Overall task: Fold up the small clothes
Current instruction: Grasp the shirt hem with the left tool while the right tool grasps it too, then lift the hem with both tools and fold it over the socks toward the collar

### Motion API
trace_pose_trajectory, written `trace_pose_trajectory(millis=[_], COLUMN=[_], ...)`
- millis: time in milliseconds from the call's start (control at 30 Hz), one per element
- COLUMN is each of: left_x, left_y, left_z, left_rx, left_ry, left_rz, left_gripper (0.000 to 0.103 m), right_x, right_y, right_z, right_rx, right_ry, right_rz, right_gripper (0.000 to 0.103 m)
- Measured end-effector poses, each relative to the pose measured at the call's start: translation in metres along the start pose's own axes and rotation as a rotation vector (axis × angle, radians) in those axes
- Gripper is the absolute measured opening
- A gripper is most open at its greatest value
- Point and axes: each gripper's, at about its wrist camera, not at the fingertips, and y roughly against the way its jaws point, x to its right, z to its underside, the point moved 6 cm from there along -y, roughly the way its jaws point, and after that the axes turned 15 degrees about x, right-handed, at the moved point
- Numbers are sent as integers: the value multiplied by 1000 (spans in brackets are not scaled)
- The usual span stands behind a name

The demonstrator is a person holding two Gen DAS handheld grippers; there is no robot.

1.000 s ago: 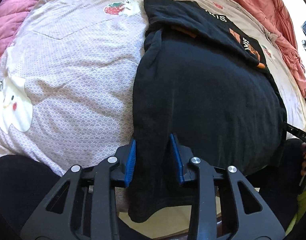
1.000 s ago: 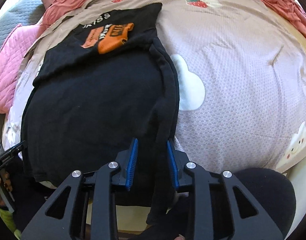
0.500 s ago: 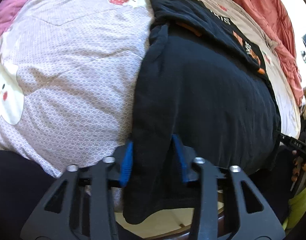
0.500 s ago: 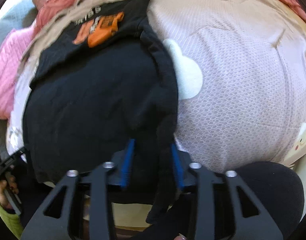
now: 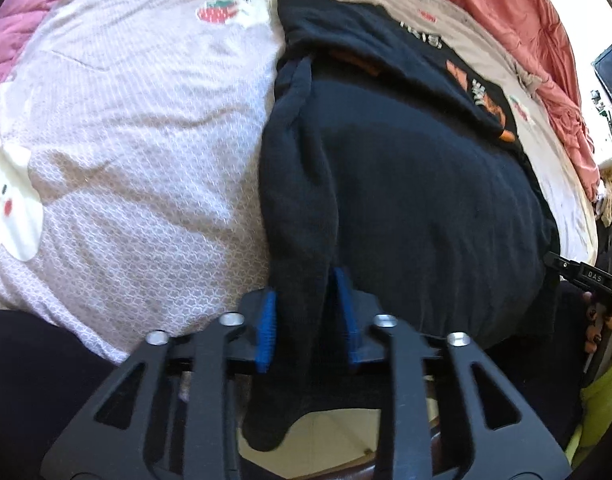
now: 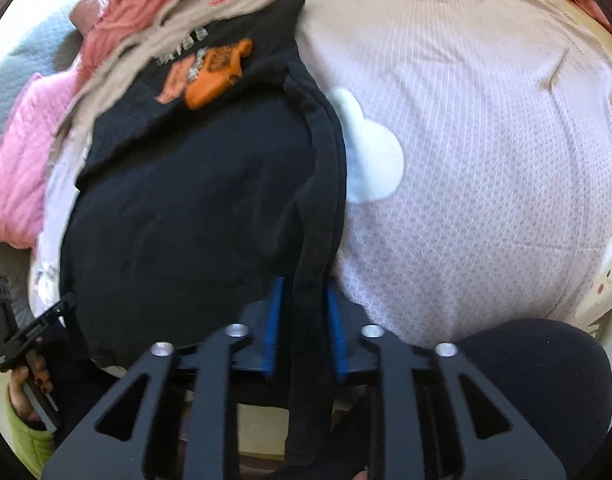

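Note:
A black shirt (image 5: 405,200) with an orange print (image 6: 214,76) lies spread on the bed, its top part folded down over the body. My left gripper (image 5: 306,312) sits at the near hem on the shirt's left edge. Bunched black cloth fills the gap between its blue pads and hangs below them, and its jaws are opening. My right gripper (image 6: 304,320) has the right edge of the black shirt (image 6: 186,220) as a strip between its pads. Those jaws are opening too.
The bed sheet (image 5: 126,140) is pale pink-beige with cloud and strawberry prints. A pink quilt (image 6: 14,168) and a salmon blanket (image 5: 545,60) lie along the far sides. A person's dark-clothed leg (image 6: 545,380) is at the bed's near edge.
Both grippers stayed at the near hem. Their jaws narrowed on the cloth and then widened a little. The shirt's side edges now rise in ridges toward the pads.

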Motion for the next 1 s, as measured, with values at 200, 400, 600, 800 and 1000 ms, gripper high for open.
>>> trace_pose_trajectory(millis=[200,400,600,800,1000], left_x=[7,22,16,13,9], left_y=[1,28,49,52,27], left_z=[-2,-20,-62,-121,-153], left_rx=[19,136,225,309,321], left_ry=[-24,-45,30,64,95], left_rz=[2,88,151,140,112], left_gripper=[5,4,4,5,5], right_x=[-4,-12,-11,-13,-26], right_y=[-2,35,66,69,43], right_z=[2,-18,-50,-104,-143], right_rx=[-13,155,296,394,421], right_ry=[24,-9,-37,-63,-25], right_rz=[-3,-154,-226,-237,-193], right_gripper=[11,8,8,8,8])
